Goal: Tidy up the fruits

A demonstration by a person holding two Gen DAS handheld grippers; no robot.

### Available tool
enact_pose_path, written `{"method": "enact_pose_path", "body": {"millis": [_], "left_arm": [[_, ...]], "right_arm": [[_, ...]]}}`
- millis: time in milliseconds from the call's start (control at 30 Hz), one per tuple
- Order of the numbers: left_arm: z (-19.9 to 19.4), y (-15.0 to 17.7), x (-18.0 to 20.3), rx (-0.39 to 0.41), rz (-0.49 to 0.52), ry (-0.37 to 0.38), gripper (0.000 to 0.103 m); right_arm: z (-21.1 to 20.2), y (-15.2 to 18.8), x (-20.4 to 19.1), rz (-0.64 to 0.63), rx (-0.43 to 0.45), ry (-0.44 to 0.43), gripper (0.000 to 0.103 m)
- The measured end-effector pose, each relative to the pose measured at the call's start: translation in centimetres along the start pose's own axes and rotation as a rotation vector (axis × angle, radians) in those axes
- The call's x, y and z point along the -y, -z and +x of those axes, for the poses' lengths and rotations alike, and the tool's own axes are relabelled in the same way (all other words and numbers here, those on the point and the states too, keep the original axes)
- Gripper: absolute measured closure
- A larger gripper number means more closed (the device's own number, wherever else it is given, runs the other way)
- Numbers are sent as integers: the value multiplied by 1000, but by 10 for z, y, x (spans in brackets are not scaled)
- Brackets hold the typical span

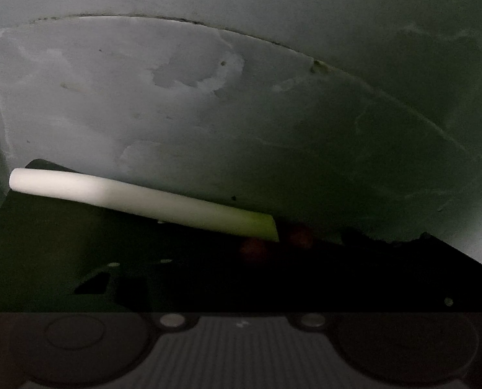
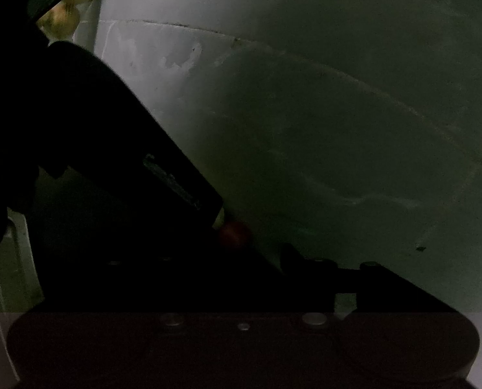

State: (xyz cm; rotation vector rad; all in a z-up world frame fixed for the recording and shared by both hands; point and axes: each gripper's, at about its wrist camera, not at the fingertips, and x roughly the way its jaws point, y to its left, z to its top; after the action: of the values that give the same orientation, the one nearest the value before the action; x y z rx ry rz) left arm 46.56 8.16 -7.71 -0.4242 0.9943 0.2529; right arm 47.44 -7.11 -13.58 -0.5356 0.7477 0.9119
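Both views are very dark and face a grey stained wall close up. In the left wrist view a white bar with a yellow-green end (image 1: 137, 201) crosses in front of the left gripper's dark fingers; small dim red round things (image 1: 301, 236) lie low in the shadow. In the right wrist view a large black gripper body (image 2: 118, 149) fills the left side, with a small red round fruit (image 2: 236, 231) just below its tip. Yellowish fruit (image 2: 61, 16) shows at the top left corner. The fingertips of both grippers are lost in the dark.
A grey wall or panel (image 1: 241, 113) with a curved seam and pale stains fills most of both views, and it also shows in the right wrist view (image 2: 338, 129). A pale surface edge (image 2: 17, 259) shows at the lower left of the right wrist view.
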Motion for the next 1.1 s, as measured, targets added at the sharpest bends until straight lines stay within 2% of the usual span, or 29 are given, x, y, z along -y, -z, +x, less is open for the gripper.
{"method": "enact_pose_path", "body": {"millis": [267,367,467,633,1100], "left_arm": [[12,-7,3,-13,1,14,67],[13,-6,4,-22,2,15,74],[14,-8,3,-21,-1,20,76],[13,-8,2,-19,5,21,79],[4,4,-5,-11,-20,-6,79]], "right_arm": [[-1,5,-2,-39,13,16,65],[-2,7,-2,-43,15,19,67],[-2,9,-3,-59,22,27,71],[-2,12,-8,-86,29,38,79],[-15,22,-24,-92,30,59,80]]}}
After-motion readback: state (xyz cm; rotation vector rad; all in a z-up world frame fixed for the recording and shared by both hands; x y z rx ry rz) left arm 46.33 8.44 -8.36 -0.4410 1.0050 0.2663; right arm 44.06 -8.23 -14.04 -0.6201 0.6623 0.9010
